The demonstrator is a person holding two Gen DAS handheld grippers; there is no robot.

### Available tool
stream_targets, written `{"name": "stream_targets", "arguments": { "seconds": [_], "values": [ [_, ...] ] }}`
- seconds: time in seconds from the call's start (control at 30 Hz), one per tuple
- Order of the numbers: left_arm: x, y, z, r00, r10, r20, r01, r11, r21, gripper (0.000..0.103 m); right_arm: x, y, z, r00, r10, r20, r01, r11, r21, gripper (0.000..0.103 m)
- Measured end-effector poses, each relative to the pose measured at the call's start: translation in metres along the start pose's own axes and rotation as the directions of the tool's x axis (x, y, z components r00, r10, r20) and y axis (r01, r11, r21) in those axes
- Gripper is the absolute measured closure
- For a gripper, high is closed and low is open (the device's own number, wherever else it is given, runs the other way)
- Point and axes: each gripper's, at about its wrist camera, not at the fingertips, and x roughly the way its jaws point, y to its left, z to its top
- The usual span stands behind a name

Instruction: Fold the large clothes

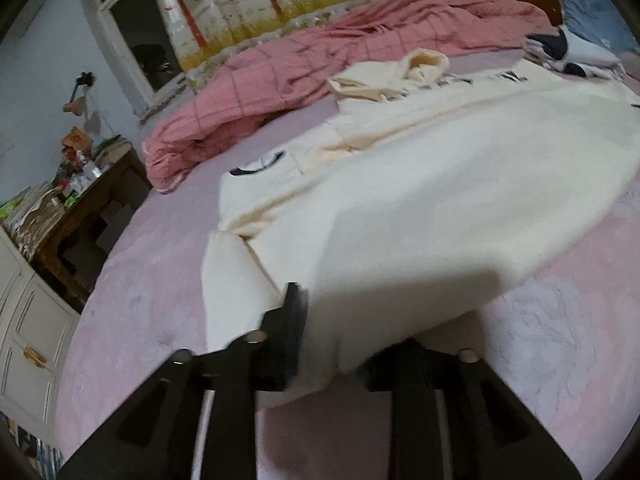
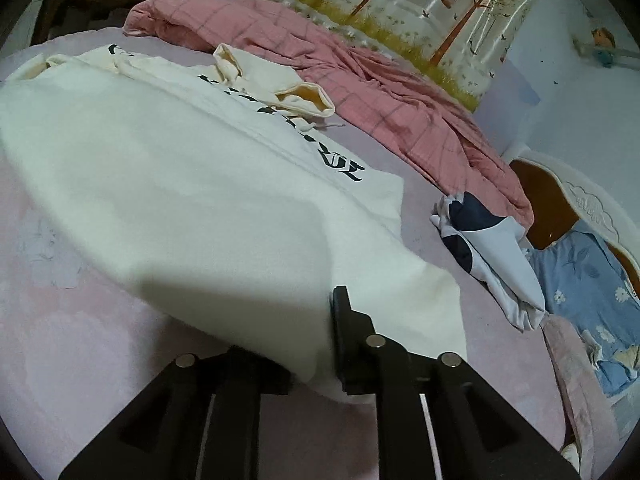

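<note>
Early days; left gripper (image 1: 332,336) and right gripper (image 2: 316,336) fingers each pinch the cream hoodie (image 1: 420,200) hem, lifted off the bed (image 1: 140,300); sleeves, hood (image 2: 280,84) still unfolded

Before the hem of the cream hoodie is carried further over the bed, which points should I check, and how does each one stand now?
1. Left gripper grips the cream hoodie hem: ok, cloth sits between its fingers.
2. Right gripper grips the hem: ok.
3. Hem lifted off the pink bedsheet: ok, a shadow lies under it.
4. Sleeves folded onto the body: ok, cuffs lie on top.
5. Pink quilt clear of the landing area: ok, beside the hoodie.
6. Both corners level: cannot tell.
</note>
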Motion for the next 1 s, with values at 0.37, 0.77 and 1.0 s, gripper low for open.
{"name": "stream_targets", "arguments": {
  "seconds": [0.37, 0.77, 1.0],
  "values": [
    [-0.021, 0.012, 0.001, 0.992, 0.038, 0.118, -0.038, 0.999, -0.004, 0.081, -0.024, -0.035, -0.019, 0.991, -0.032, 0.132, 0.017, 0.993, 0.116, 0.075],
    [0.036, 0.052, 0.122, 0.989, 0.091, 0.115, -0.078, 0.991, -0.112, 0.084, 0.012, -0.084, 0.107, 0.969, -0.094, 0.230, 0.049, 0.980, 0.195, 0.081],
    [0.122, 0.050, 0.168, 0.996, 0.084, -0.011, -0.085, 0.993, -0.085, 0.085, 0.103, -0.092, 0.169, 0.988, -0.085, 0.133, 0.054, 0.973, 0.223, 0.082]
  ]
}}
